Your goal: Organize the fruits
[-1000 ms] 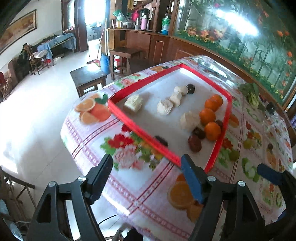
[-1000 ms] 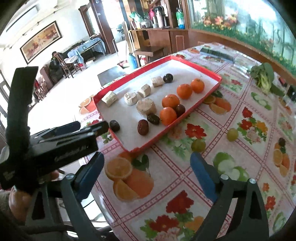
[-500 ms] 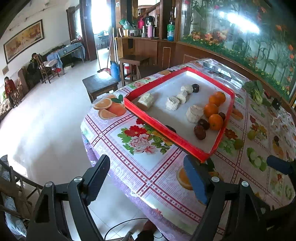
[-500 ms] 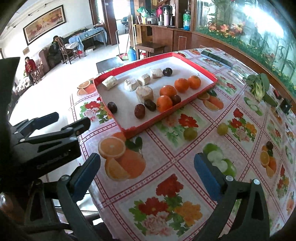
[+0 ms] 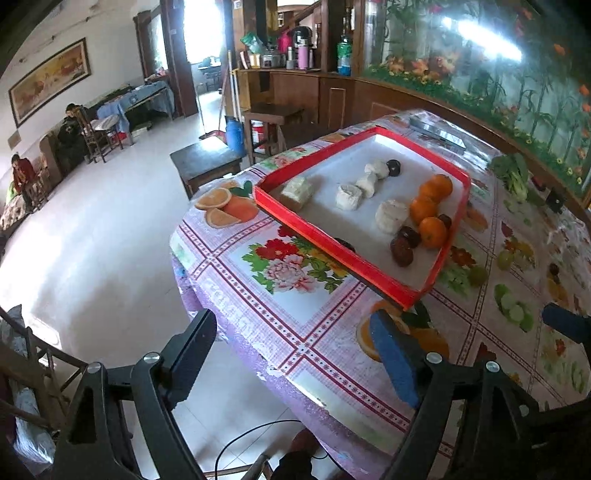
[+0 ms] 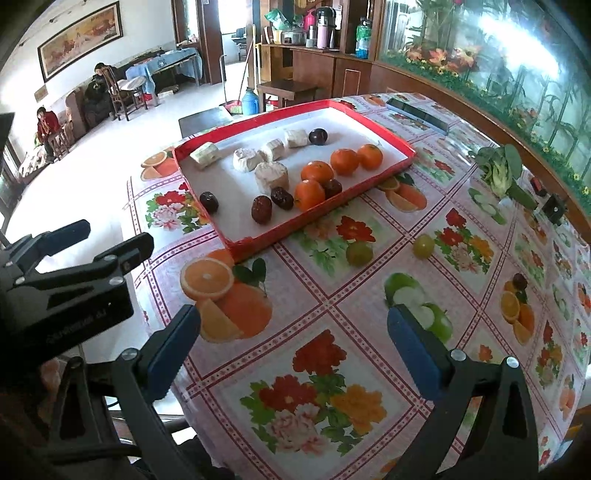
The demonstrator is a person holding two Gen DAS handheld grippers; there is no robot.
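Floral oilcloth table point(image 6: 369, 302) in a tiled dining room, both tools point(image 5: 295, 350) point(image 6: 295, 343) wide apart, empty.

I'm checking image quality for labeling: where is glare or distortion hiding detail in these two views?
Left wrist view: the glass panel is washed out by glare, the doorway is blown out, and fisheye bends the table edge. Right wrist view: similar glare on the panel; the red tray and oranges stay sharp and evenly lit.

Bare tablecloth point(image 6: 314, 295) before tray rim point(image 6: 295, 225); oranges point(image 6: 317, 173) and dates point(image 6: 282, 198) seemingly touch.
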